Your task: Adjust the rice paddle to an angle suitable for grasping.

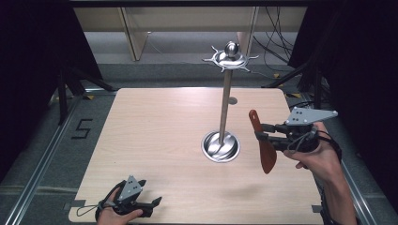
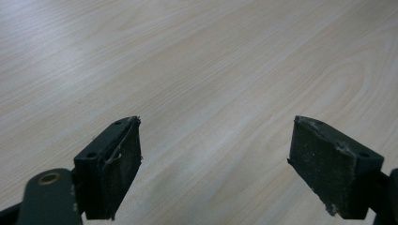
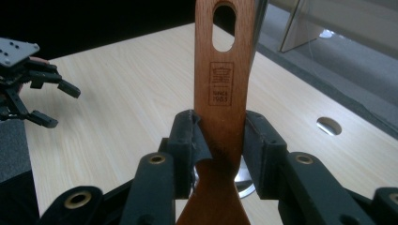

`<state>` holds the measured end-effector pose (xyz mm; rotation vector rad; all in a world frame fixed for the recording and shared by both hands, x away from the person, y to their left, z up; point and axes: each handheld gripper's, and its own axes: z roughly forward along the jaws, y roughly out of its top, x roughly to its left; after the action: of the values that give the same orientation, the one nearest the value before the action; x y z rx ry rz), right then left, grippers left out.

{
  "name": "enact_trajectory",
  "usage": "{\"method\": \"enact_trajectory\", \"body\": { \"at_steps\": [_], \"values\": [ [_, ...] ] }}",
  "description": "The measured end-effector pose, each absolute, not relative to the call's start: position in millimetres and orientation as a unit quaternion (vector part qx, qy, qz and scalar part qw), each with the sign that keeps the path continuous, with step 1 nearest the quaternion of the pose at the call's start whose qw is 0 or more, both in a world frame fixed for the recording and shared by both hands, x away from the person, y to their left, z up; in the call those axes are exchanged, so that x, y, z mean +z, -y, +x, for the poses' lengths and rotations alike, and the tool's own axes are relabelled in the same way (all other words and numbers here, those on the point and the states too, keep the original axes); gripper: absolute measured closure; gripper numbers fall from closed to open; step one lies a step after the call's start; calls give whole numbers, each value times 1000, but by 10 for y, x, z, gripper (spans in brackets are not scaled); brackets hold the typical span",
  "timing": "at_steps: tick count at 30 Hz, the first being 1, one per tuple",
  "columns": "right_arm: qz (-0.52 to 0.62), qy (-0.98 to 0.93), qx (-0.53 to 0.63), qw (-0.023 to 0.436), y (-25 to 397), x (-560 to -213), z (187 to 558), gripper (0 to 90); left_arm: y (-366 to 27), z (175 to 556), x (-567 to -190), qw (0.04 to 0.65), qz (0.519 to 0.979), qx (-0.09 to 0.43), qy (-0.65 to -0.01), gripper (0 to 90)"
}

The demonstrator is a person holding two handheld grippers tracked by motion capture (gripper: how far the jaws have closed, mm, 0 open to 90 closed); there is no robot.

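The right claw was clamped on a wooden spatula, held above the right side of the tabletop, just right of the metal rack. In the high view the spatula hung nearly upright, its broad blade down and its handle end up, tilted slightly left. The claw gripped it on the handle, above where it widens into the blade. In the right gripper view both pads pressed the flat sides of the handle, which rose past a stamped mark to a long oval hanging hole near its tip.

The rack stood on a round shiny base near the middle of the tabletop, its thin pole rising to a hooked crown with a ball on top. The spatula was near the pole but apart from it.

The left claw rested low at the near left edge of the tabletop, well away from the rack. Its jaws stood wide apart with nothing between them, bare wood grain beneath.
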<state>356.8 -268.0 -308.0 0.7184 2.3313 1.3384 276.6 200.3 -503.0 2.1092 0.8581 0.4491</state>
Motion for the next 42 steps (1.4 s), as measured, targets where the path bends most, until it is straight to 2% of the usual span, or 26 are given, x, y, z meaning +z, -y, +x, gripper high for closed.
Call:
{"method": "enact_trajectory", "body": {
  "at_steps": [3,4,6,8,10,14,19,20,31,42],
  "values": [
    [249,-817,484,192,2695,-2990,3556,670,-2016,2782,-5025,393,839,184,-327,164],
    [251,-815,486,190,2697,-2958,3548,670,-1972,2749,-5043,414,821,173,-352,164],
    [248,-813,489,195,2703,-2925,3544,669,-1992,2760,-5028,405,830,177,-341,164],
    [246,-807,497,204,2689,-2832,3530,669,-1968,2741,-5044,419,819,168,-354,163],
    [244,-805,499,210,2678,-2754,3525,670,-1997,2770,-5027,404,831,183,-335,164],
    [237,-799,503,228,2638,-2614,3536,670,-1978,2751,-5039,411,824,173,-350,164],
    [232,-798,504,235,2619,-2456,3536,670,-2000,2763,-5031,401,832,177,-340,163],
    [231,-793,506,248,2616,-2430,3541,670,-1973,2750,-5043,414,822,172,-352,163],
    [236,-785,515,250,2567,-2239,3629,670,-1989,2754,-5030,401,832,171,-343,163],
    [244,-787,508,250,2443,-2171,3824,670,-1970,2748,-5043,413,823,170,-351,163]
  ]
}}
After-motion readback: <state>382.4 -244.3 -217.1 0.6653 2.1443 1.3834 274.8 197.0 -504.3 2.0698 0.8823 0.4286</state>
